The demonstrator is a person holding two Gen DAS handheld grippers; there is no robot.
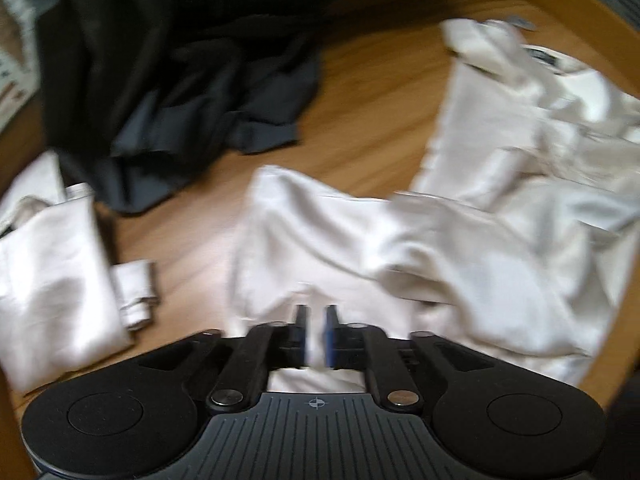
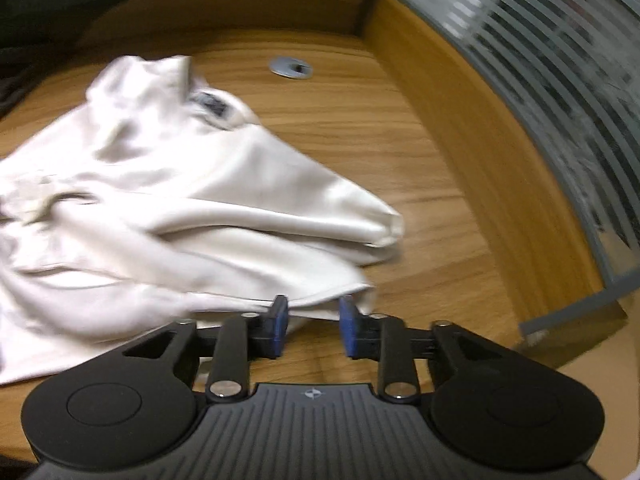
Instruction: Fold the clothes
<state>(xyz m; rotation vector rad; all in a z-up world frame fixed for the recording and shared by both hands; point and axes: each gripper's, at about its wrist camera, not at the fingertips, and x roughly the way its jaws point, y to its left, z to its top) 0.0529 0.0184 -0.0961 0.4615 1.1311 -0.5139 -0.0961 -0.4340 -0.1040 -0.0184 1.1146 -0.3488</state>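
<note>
A crumpled white garment (image 1: 460, 240) lies spread over the wooden table (image 1: 360, 92), its collar with a dark label (image 1: 544, 56) at the far right. My left gripper (image 1: 317, 312) points down over its near edge; the blue pads stand a narrow gap apart with white cloth showing between them, not pinched. In the right wrist view the same white garment (image 2: 180, 200) fills the left half, folded over itself. My right gripper (image 2: 313, 304) is open at its near right corner, and the cloth's hem runs across the gap at the fingertips.
A heap of dark clothing (image 1: 208, 92) lies at the far left of the table, and another white garment (image 1: 52, 272) at the near left. A round metal cable grommet (image 2: 291, 67) sits in the tabletop (image 2: 360, 140). A raised wooden edge and a glass partition with blinds (image 2: 560, 80) bound the right side.
</note>
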